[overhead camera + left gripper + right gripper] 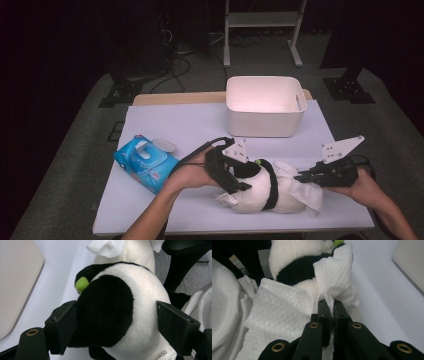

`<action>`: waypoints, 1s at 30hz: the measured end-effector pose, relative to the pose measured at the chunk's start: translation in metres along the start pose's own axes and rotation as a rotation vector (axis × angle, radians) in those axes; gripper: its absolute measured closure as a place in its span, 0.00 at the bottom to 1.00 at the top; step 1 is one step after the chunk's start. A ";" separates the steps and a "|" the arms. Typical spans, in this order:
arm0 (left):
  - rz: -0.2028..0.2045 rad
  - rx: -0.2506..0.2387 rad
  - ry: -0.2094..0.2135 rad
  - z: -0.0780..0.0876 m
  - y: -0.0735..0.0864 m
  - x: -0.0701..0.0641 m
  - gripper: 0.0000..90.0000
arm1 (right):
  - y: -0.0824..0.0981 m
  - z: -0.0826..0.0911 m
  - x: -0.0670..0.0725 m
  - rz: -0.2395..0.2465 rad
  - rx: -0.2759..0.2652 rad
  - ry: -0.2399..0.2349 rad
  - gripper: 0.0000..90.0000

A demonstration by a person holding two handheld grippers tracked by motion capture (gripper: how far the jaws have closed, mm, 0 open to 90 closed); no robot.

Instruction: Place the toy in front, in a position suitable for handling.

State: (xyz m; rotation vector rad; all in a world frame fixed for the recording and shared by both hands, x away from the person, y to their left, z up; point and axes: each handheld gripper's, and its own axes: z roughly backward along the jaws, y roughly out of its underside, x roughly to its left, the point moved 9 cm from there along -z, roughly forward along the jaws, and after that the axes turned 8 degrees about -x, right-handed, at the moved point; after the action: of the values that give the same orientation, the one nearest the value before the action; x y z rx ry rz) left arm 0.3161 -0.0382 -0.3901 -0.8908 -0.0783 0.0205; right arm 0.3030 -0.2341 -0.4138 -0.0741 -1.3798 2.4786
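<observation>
One black-and-white plush panda [257, 187], one white quilted paper wipe [332, 277], one white plastic bin [264, 105]. Left gripper [117, 322] fingers [62, 327] wide, clamping panda. Right gripper [329, 308] fingers [324, 312] pinched tight on wipe.

The plush toy [262, 192] lies near the table's [190, 125] front edge, toward the right. A tissue [305, 192] lies on its right end. The wipes pack [145, 162] sits near the left edge, left of the toy. The bin [265, 106] stands at the back edge, behind the toy.
</observation>
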 end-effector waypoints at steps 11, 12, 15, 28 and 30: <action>-0.020 0.021 0.027 -0.007 0.006 -0.012 0.24 | -0.020 -0.014 0.010 0.088 -0.008 -0.005 0.96; -0.022 0.019 0.030 -0.007 0.007 -0.013 0.24 | -0.022 -0.015 0.010 0.091 -0.008 -0.008 0.96; -0.026 0.024 0.025 -0.007 0.009 -0.013 0.24 | -0.027 -0.020 0.011 0.112 0.003 -0.009 0.95; -0.023 0.001 0.023 -0.005 0.011 -0.014 0.25 | 0.032 0.018 -0.018 -0.058 0.000 0.081 0.95; -0.021 0.001 0.022 -0.006 0.010 -0.013 0.25 | 0.033 0.019 -0.017 -0.065 -0.023 0.079 0.95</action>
State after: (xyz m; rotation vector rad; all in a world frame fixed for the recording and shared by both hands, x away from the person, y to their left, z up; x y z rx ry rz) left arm 0.3034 -0.0368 -0.4028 -0.8885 -0.0667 -0.0090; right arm 0.3077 -0.2711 -0.4330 -0.1286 -1.3567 2.3802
